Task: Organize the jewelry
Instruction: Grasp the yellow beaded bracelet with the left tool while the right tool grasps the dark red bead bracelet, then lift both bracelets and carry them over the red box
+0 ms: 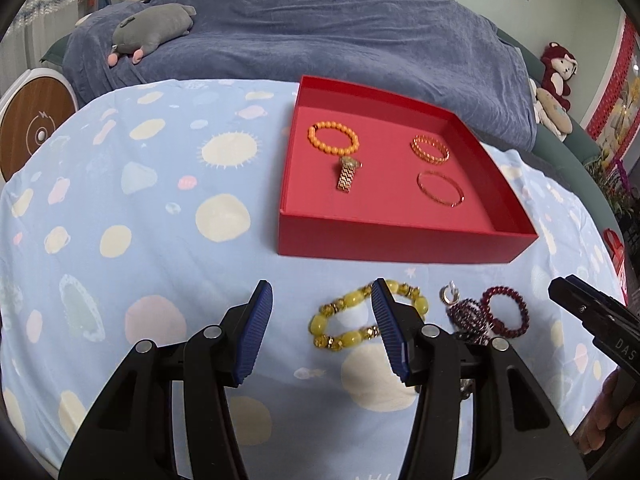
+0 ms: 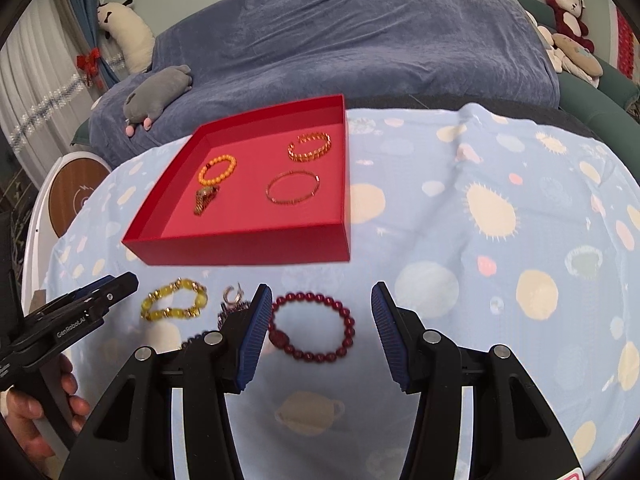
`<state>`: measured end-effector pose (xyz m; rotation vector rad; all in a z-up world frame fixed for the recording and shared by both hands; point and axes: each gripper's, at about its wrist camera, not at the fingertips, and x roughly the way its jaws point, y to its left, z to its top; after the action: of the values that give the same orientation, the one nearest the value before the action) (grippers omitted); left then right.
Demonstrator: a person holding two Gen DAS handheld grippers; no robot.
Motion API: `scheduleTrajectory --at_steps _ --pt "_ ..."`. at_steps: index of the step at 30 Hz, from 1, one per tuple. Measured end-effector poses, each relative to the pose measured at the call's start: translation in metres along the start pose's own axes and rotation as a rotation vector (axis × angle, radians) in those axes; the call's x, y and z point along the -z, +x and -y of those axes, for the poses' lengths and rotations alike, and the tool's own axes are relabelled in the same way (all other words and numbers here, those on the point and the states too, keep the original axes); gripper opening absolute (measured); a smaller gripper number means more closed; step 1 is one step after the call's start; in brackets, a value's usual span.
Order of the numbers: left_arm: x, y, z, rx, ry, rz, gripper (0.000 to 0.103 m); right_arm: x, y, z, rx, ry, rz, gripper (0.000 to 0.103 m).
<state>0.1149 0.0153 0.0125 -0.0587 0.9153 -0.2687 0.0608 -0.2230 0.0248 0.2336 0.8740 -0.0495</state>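
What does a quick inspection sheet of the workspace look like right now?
Surface: light blue planet-print cloth.
Job's things: open red cardboard tray holds orange bead bracelet, gold link watch, gold chain bracelet, thin gold bangle. On the cloth: yellow bead bracelet, dark red bead bracelet, silver ring-like piece.
Clutter: small dark bead tangle, partly hidden.
Grippers: left gripper and right gripper open, empty.
Cables: nothing seen.
Surroundings: blue-covered sofa, grey plush toy.

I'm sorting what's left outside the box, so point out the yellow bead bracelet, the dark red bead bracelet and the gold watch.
yellow bead bracelet (image 2: 174,300): right wrist view, on its near strand.
dark red bead bracelet (image 2: 349,322): right wrist view, on its right-side beads.
gold watch (image 1: 345,178): left wrist view, on its band.
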Motion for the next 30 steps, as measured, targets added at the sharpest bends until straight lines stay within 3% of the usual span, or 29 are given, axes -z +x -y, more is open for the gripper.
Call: scheduleTrajectory --at_steps 11,16,22,24,26,30 --pt "0.012 0.022 0.007 -0.012 0.029 -0.042 0.049 0.013 0.024 0.009 0.037 0.017 -0.054 0.046" --pt "0.014 0.025 0.009 -0.024 0.042 -0.031 0.049 0.012 0.034 0.012 0.045 0.024 -0.078 0.03" --pt "0.016 0.027 0.014 -0.05 0.076 -0.013 0.048 0.012 0.042 0.009 0.056 0.003 -0.096 0.023" --pt "0.017 0.027 0.016 -0.056 0.09 -0.009 0.044 0.012 0.043 0.007 0.058 -0.007 -0.096 0.022" --pt "0.018 0.026 0.017 -0.053 0.096 -0.006 0.031 0.013 0.044 0.006 0.063 -0.016 -0.097 0.017" --pt "0.018 0.026 0.017 -0.049 0.105 -0.005 0.017 0.014 0.044 0.005 0.068 -0.028 -0.1 0.008"
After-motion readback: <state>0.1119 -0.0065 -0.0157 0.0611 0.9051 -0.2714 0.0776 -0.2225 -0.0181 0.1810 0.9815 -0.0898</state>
